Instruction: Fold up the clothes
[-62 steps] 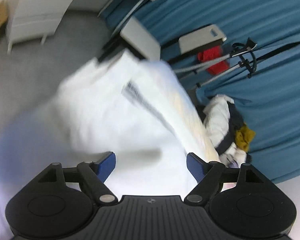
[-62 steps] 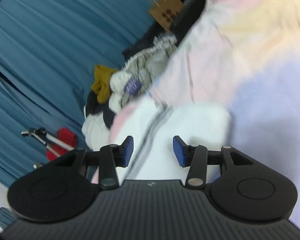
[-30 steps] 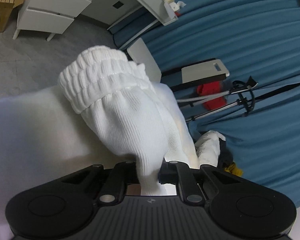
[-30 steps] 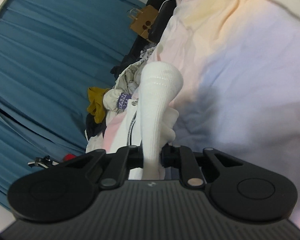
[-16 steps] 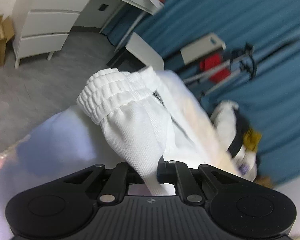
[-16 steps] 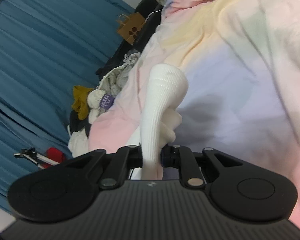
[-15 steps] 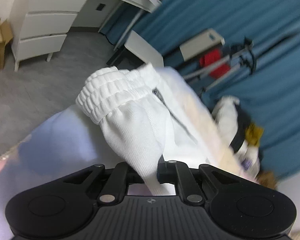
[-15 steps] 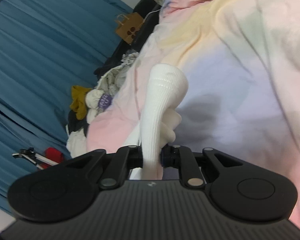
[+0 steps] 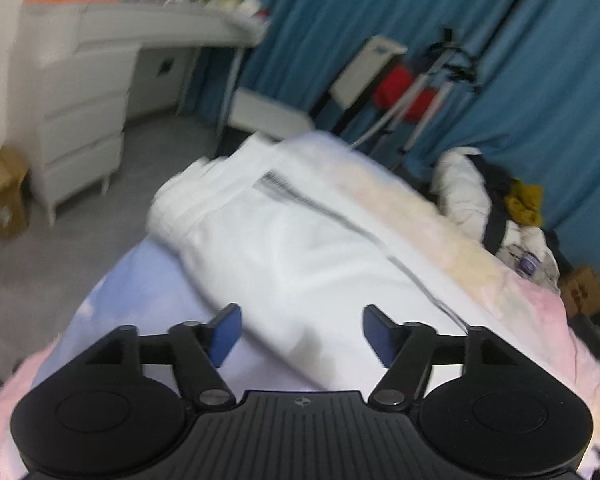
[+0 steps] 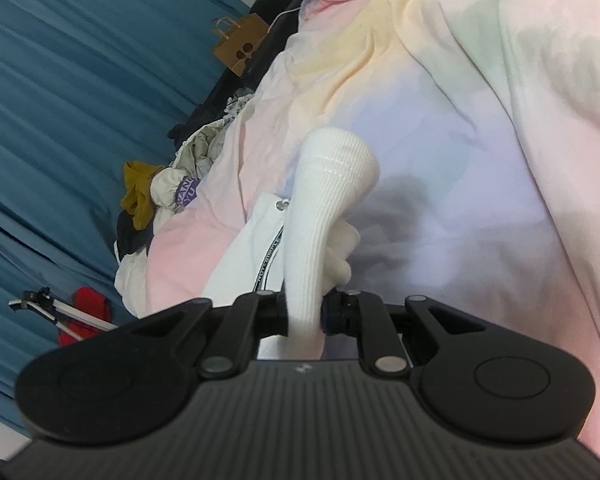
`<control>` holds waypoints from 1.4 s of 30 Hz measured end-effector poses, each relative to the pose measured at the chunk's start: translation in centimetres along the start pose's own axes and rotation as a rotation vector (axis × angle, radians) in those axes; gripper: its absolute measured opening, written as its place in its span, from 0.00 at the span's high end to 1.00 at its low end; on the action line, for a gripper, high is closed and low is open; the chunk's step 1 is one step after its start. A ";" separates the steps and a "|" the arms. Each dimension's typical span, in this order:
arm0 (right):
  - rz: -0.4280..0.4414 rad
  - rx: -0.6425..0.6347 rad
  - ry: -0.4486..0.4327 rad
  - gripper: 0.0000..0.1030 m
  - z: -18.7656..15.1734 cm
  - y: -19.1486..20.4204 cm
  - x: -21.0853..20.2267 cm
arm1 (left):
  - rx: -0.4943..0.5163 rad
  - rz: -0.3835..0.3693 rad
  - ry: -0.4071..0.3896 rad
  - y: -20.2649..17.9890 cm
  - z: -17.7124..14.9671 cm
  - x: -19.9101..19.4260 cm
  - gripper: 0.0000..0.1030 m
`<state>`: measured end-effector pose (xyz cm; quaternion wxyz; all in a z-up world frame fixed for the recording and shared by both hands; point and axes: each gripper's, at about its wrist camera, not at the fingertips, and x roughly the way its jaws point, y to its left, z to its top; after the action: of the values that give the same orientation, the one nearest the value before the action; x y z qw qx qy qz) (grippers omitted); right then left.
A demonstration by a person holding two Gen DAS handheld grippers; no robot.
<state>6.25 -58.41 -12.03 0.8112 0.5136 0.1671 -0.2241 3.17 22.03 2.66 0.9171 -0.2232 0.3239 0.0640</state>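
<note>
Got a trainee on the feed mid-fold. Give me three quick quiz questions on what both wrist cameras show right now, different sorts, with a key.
1. True or false: the right gripper is clamped on a ribbed cuff of the white garment.
2. Multiple choice: between the pads of the left gripper is (A) a cuff, (B) nothing pinched, the garment lying beyond on the pastel duvet, (C) a red cloth.
3. Fill in: the pile of unfolded clothes lies in front of a ____ curtain.

Key
1. True.
2. B; its jaws are opening with nothing gripped.
3. Blue.
</note>
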 end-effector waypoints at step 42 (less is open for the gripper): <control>-0.006 -0.091 -0.069 0.86 -0.1 2.4 -0.9 | 0.457 0.015 0.069 -13.8 -6.9 16.8 0.01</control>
<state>6.78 -57.24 -9.77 0.8383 0.4677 0.1503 -0.2363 16.04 6.15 -7.51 0.9317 -0.0092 0.3629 -0.0118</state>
